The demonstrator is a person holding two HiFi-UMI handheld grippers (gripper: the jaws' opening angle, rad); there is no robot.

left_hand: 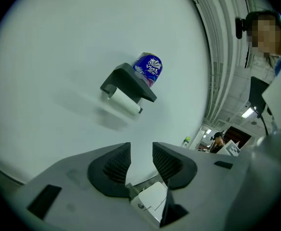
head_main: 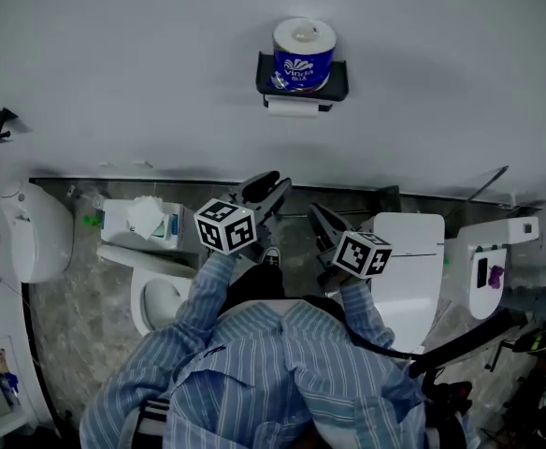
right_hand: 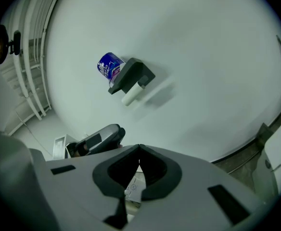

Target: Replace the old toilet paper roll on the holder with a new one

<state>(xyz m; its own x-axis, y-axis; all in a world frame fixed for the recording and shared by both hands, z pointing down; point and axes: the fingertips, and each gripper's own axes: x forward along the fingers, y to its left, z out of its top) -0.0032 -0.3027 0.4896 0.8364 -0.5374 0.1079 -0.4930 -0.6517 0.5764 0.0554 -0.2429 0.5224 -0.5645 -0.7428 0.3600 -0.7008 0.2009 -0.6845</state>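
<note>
A black wall holder (head_main: 301, 87) carries a new roll in a blue wrapper (head_main: 303, 56) standing upright on its shelf. A thin white old roll (head_main: 293, 108) hangs under it. Both grippers are held low, well short of the wall. My left gripper (head_main: 275, 187) is open with nothing between its jaws; its own view shows the gap (left_hand: 141, 150) below the holder (left_hand: 128, 82), blue roll (left_hand: 148, 68) and old roll (left_hand: 124, 102). My right gripper (head_main: 315, 211) is shut and empty (right_hand: 139, 148), aimed under the holder (right_hand: 133, 74), blue roll (right_hand: 109, 65) and old roll (right_hand: 132, 94).
A white toilet (head_main: 151, 279) with a tissue box (head_main: 142, 221) on its tank stands lower left; another white toilet (head_main: 409, 260) is at the right. A white wall fixture (head_main: 35, 232) hangs far left. A person (left_hand: 268, 37) stands at the left gripper view's top right.
</note>
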